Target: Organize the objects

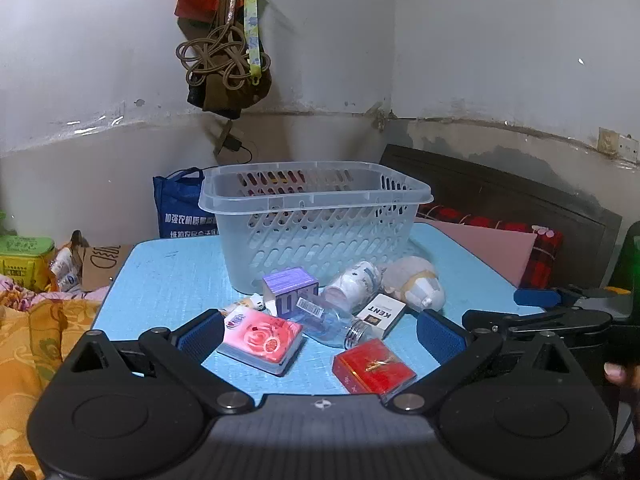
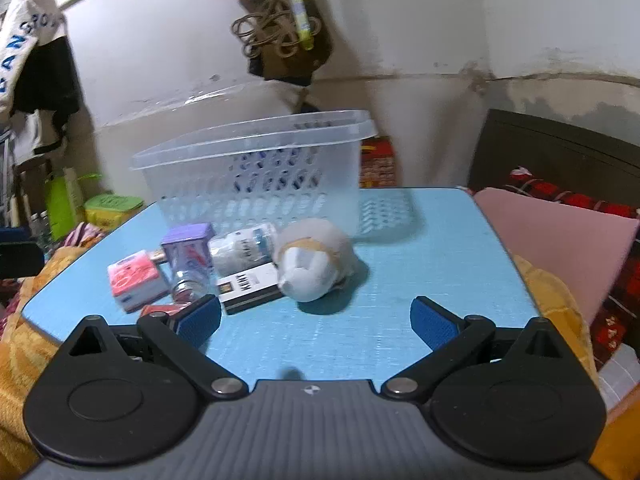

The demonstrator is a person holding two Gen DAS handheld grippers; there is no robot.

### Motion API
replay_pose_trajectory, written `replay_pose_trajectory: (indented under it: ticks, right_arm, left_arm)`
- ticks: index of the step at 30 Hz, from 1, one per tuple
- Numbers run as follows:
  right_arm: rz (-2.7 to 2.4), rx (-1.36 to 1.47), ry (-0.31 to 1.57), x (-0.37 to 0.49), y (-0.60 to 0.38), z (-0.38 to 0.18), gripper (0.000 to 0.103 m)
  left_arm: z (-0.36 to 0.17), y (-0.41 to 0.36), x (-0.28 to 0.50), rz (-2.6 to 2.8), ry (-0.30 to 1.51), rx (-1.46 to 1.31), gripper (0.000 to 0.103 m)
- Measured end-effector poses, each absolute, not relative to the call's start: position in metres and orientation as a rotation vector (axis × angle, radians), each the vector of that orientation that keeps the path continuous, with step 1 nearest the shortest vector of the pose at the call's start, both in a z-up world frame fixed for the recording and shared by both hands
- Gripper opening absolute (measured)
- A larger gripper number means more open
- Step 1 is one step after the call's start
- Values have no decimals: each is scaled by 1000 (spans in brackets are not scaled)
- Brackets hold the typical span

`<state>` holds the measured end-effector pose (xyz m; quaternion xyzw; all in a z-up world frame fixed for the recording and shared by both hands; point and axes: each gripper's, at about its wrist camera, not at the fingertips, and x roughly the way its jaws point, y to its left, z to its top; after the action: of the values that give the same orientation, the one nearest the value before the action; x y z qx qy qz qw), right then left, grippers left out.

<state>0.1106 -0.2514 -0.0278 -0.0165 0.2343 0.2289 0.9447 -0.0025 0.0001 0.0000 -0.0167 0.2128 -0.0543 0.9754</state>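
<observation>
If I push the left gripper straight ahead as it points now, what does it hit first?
Probably the clear bottle lying between the pink pack and the red box. The open left gripper tilts down toward that cluster, but depth is hard to judge.

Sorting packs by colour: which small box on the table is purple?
The purple box standing right before the basket; the others are red, pink, and white KENT.

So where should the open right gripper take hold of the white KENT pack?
Across its two long edges, near the free end facing the camera. The KENT pack lies flat on the blue table, its far end crowded by the plush toy and white bottle. The right gripper would probably best descend from the open front-right side.
</observation>
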Motion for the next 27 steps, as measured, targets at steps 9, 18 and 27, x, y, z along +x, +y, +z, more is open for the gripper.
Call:
replay_pose_trajectory:
  ticks: [9, 18, 27]
  right_arm:
    - [477, -40, 489, 109, -254, -27, 103]
    - [492, -85, 491, 105, -246, -24, 103]
    - [501, -67, 497, 103, -253, -24, 103]
  left_arm:
    - [0, 2, 1, -139, 435, -67, 103]
    - [-5, 4, 5, -137, 449, -88, 103]
    - [-5, 8, 5, -127, 458, -98, 103]
